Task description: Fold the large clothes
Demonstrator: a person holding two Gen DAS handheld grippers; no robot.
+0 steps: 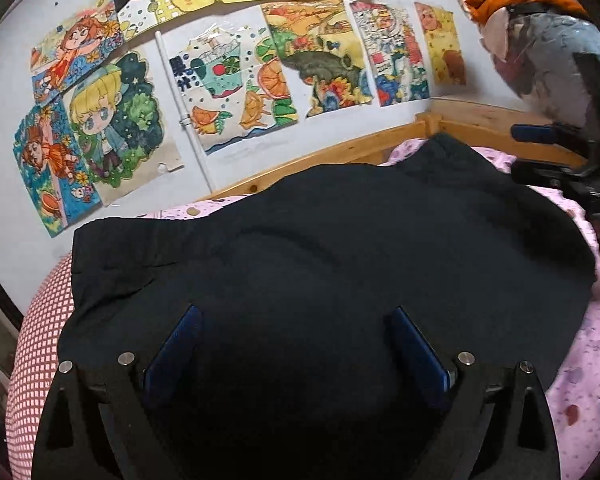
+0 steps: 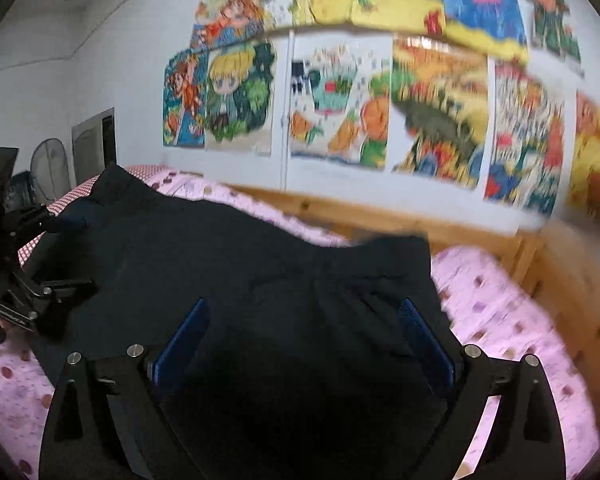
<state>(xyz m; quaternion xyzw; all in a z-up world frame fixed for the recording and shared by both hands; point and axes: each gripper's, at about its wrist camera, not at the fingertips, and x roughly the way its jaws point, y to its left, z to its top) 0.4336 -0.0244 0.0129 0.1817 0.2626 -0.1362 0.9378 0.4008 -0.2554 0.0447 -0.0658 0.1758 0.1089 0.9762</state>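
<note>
A large black garment (image 1: 320,256) lies spread in a broad folded shape on the pink dotted bed sheet (image 1: 580,360). My left gripper (image 1: 296,320) hovers over its near edge with the blue pads (image 1: 184,340) wide apart and nothing between them. In the right wrist view the same black garment (image 2: 220,264) stretches from the left to a narrower end near the wooden frame. My right gripper (image 2: 304,312) is open above it, blue pads (image 2: 424,336) spread, holding nothing. Each gripper shows at the edge of the other's view: the right gripper (image 1: 548,152), the left gripper (image 2: 60,252).
A red checked pillow (image 1: 40,340) lies at the left end of the bed. A wooden bed frame (image 2: 400,216) runs along the wall, which is covered in colourful drawings (image 1: 236,84). A bundle in plastic (image 1: 540,48) stands at the far right corner.
</note>
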